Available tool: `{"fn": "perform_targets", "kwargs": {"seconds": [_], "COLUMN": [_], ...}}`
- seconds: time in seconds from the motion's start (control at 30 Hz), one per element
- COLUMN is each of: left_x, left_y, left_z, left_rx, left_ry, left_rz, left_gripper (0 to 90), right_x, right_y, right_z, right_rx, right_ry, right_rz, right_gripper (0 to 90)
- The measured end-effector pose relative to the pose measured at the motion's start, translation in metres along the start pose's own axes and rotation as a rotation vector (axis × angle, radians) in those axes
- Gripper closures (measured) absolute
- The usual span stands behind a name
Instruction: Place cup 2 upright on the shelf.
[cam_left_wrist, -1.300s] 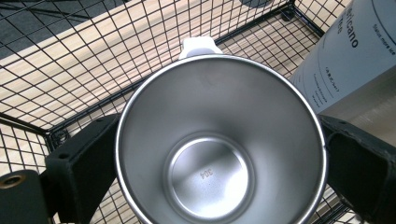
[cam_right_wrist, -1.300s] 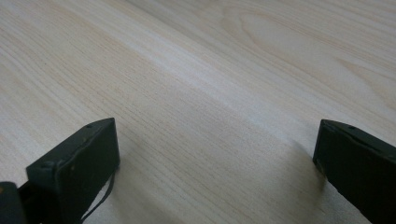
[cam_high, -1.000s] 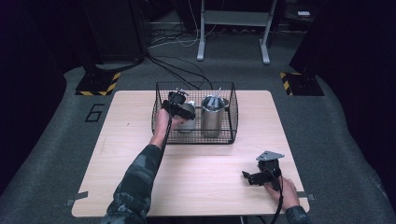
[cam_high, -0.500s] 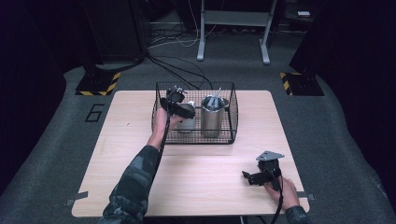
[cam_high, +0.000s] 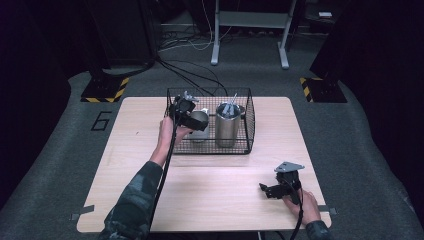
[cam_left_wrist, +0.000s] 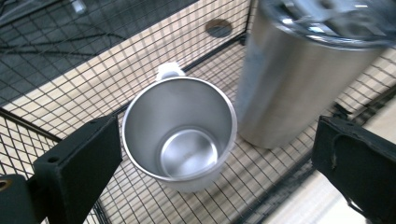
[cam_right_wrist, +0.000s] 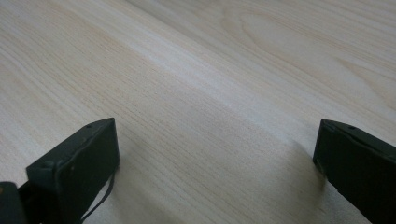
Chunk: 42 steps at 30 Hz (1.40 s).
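Gleaming round steel mug (cam_left_wrist: 180, 133) on black wire basket (cam_left_wrist: 65, 98) mesh between spread left fingers (cam_left_wrist: 77, 163); right fingers (cam_right_wrist: 74, 163) apart over pale woodgrain table (cam_right_wrist: 210, 84).

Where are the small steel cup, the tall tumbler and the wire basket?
small steel cup (cam_left_wrist: 189, 154), left gripper view, inside bottom.
tall tumbler (cam_left_wrist: 299, 84), left gripper view, its side wall.
wire basket (cam_high: 210, 150), high view, near rim.

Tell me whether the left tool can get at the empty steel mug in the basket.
Probably yes: the left tool hangs open above the mug, the wire basket has no lid, nothing lies between.
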<state>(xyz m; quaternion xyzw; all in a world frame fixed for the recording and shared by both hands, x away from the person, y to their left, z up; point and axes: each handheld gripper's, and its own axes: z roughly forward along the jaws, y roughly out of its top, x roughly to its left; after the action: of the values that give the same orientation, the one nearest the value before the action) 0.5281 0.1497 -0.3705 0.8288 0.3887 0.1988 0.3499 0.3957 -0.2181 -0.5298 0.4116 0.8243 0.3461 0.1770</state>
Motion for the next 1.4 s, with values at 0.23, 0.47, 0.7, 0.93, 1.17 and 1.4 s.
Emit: {"fn": "perform_targets", "kwargs": {"seconds": [0.23,0.47,0.7,0.93,1.17,1.4], "left_x": [-0.014,-0.024,-0.029,-0.034,-0.034,-0.029], "left_y": [-0.012,-0.035,-0.06,-0.096,-0.133,-0.177], "left_z": [-0.028,-0.05,-0.065,-0.079,-0.09,-0.088], "left_rx": [-0.048,-0.081,-0.103,-0.108,-0.103,-0.053], "left_ry": [0.0,0.017,0.033,0.063,0.088,0.131], "left_rz": [0.035,0.06,0.059,0.05,0.03,-0.011], "left_gripper": [1.4,0.7,0.7,0.2,0.1,0.1], "right_x": [0.0,0.0,0.0,0.001,0.001,0.002], "right_y": [0.0,0.0,0.0,0.0,0.0,0.0], "right_z": [0.0,0.0,0.0,0.0,0.0,0.0], "right_rx": [0.001,0.0,0.0,0.002,0.004,0.002], "right_ry": [0.0,0.0,0.0,-0.002,0.001,-0.003], "right_rz": [0.001,0.002,0.001,0.004,0.01,0.014], "right_gripper": [0.0,0.0,0.0,0.0,0.0,0.0]}}
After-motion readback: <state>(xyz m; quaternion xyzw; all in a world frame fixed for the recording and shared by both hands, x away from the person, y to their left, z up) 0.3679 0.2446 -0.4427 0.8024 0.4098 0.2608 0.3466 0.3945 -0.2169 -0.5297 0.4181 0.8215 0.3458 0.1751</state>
